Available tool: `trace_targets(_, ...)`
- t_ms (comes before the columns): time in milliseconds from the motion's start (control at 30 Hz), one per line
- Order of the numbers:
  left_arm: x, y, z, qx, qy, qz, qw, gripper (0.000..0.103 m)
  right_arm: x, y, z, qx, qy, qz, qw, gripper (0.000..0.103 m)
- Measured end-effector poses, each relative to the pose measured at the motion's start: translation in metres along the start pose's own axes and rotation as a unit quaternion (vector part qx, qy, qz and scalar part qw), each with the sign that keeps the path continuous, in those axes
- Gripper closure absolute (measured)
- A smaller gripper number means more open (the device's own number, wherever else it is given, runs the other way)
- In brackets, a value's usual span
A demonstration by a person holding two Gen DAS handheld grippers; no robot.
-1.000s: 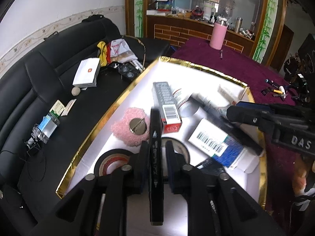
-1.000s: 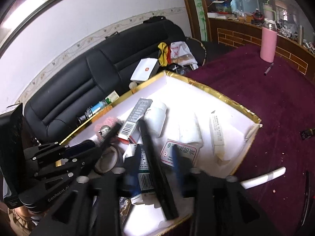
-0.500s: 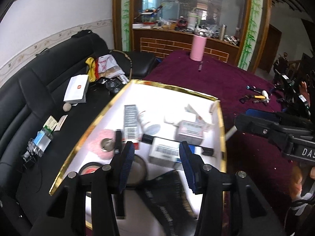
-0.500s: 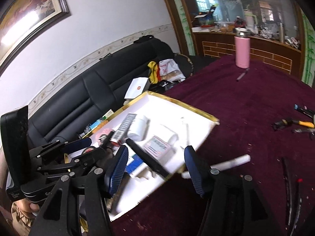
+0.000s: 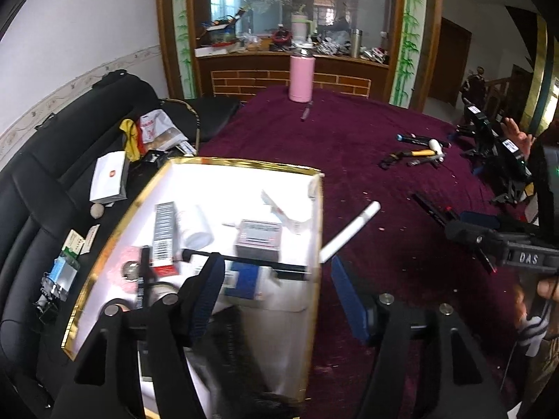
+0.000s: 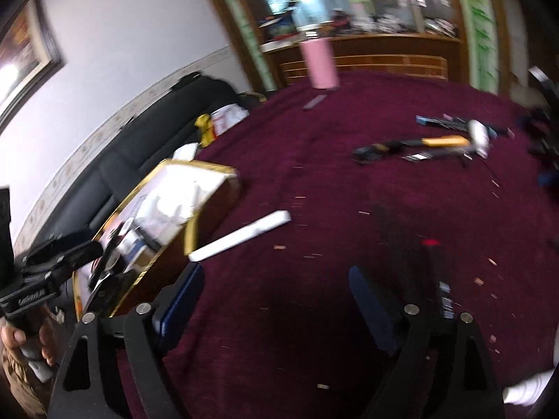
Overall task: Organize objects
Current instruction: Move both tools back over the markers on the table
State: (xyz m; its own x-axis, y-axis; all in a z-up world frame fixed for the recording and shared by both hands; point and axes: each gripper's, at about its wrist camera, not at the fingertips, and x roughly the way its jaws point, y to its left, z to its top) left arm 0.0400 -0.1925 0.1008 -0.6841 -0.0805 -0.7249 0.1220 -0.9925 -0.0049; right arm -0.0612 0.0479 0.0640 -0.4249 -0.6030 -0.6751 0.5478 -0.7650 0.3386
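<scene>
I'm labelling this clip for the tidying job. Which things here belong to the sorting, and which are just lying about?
Part of the job:
- gold-edged box with packets and a black pen inside
- white tube on the cloth beside the box
- tools scattered across the maroon cloth
- left gripper and right gripper, both open

Probably just lying about:
- pink bottle
- clutter on the black sofa

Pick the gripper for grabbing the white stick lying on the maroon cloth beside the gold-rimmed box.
Right, probably. The right gripper is open over the maroon cloth, with the white stick just ahead. The left gripper, also open, straddles the gold-rimmed box wall.
</scene>
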Motion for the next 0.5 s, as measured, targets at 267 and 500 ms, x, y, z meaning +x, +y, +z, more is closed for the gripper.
trace_targets(267, 0.029, -0.062, 0.013, 0.088, 0.03, -0.005, 0.9956, 0.038, -0.026, -0.038, 0.005, 0.033, -0.02, -0.025, 0.999, 0.009)
trace_targets(500, 0.086, -0.105, 0.029, 0.17, 0.073, 0.012, 0.9826, 0.038, -0.029, -0.057, 0.004, 0.046, -0.018, -0.048, 0.998, 0.009)
